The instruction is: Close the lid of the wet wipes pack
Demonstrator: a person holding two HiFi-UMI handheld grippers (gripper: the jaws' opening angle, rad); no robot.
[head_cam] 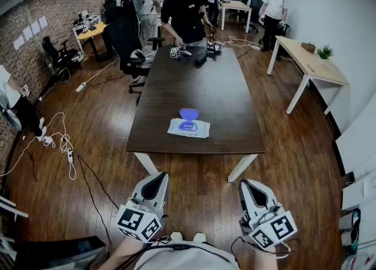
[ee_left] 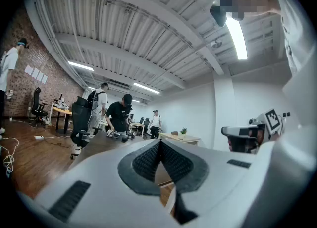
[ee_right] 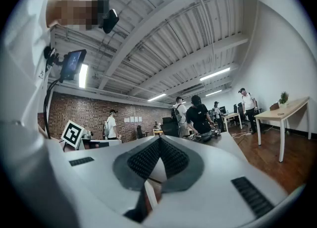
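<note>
Brick-walled office with wooden floor, seen from the head view: long dark table (head_cam: 200, 87) ahead, people at its far end. Wet wipes pack (head_cam: 188, 129) lying flat near the table's near end, blue lid (head_cam: 189, 114) standing open on the pack's far side; print on the pack too small to read. Left gripper (head_cam: 156, 185) and right gripper (head_cam: 251, 191) held low, close to the body, short of the table edge and well apart from the pack. Black-and-white square markers on each cube (head_cam: 139, 222), no legible words.

Left gripper view: ribbed dark pads (ee_left: 146, 161) pressed together at the tips, nothing between them, nothing held or touched. Table and people beyond; right gripper's marker cube off to the right.

Right gripper view: pads (ee_right: 144, 158) likewise fully closed against each other, empty. Pale paper sheets (ee_right: 129, 119) on the brick wall behind, writing on them illegible.
</note>
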